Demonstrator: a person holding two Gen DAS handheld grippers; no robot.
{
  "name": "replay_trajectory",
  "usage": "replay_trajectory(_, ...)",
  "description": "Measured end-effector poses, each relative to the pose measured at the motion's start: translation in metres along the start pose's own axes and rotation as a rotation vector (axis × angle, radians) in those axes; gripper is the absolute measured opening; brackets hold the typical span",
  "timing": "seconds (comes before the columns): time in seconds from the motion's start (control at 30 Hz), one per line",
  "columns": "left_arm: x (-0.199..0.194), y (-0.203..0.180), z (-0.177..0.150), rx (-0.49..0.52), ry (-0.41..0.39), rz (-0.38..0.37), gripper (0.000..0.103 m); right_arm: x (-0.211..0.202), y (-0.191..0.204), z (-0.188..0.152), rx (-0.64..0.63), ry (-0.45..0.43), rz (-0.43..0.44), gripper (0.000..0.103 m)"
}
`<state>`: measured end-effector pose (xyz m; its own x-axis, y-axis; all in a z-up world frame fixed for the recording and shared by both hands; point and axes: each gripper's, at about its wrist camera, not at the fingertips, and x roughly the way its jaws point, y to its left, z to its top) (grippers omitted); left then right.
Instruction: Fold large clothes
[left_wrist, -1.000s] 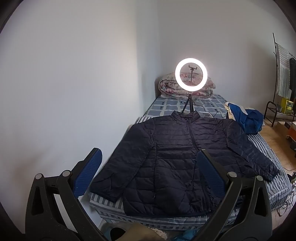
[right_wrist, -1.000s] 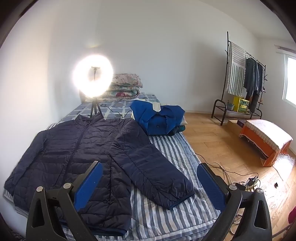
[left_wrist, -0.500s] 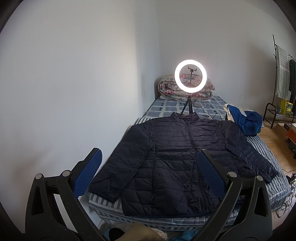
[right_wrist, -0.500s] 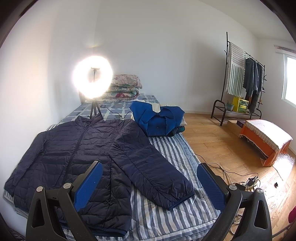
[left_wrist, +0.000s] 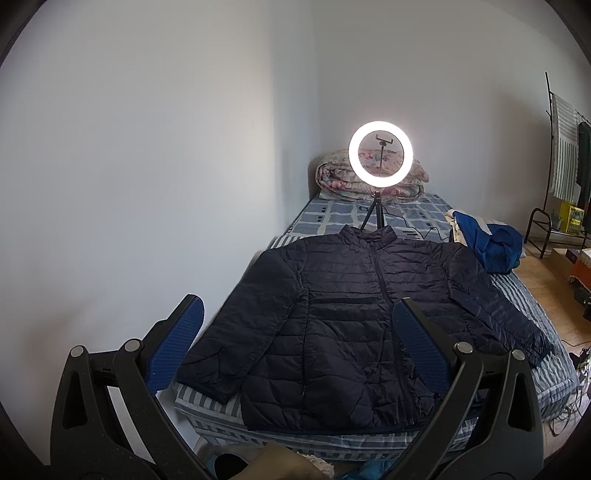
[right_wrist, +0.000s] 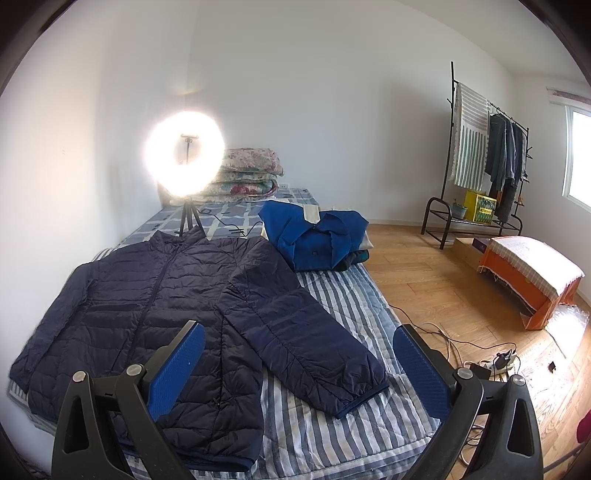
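A dark navy puffer jacket (left_wrist: 351, 332) lies flat and zipped, front up, on the striped bed (left_wrist: 524, 295), sleeves spread to both sides. It also shows in the right wrist view (right_wrist: 177, 314), its right sleeve (right_wrist: 310, 343) angled toward the bed's edge. My left gripper (left_wrist: 297, 345) is open and empty, held above the foot of the bed, short of the jacket's hem. My right gripper (right_wrist: 299, 369) is open and empty, above the jacket's lower right part.
A lit ring light on a tripod (left_wrist: 380, 155) stands behind the collar. Folded quilts (right_wrist: 251, 173) lie at the head. A blue garment (right_wrist: 317, 236) is piled at the bed's right. Cables and a power strip (right_wrist: 495, 365) lie on the wood floor; a clothes rack (right_wrist: 487, 155) stands beyond.
The left wrist view has shifted slightly, so the jacket sits a little lower and farther. The right wrist view has hardly changed. Both grippers stay open.
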<state>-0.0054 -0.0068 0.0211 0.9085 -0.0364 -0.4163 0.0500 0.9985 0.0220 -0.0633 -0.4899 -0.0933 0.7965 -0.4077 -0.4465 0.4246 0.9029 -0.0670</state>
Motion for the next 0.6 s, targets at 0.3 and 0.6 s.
replay_trajectory(0.3, -0.0010, 0.0005, -0.0008, 0.002, -0.005, 0.002, 0.103, 0.0004, 0.0000, 0.0002, -0.001, 0.000, 0.000, 0.103)
replay_trajectory(0.6, -0.0025, 0.0010, 0.0013, -0.001, -0.012, 0.004, 0.103, 0.0001, 0.0005, 0.0004, 0.000, -0.001, -0.002, 0.103)
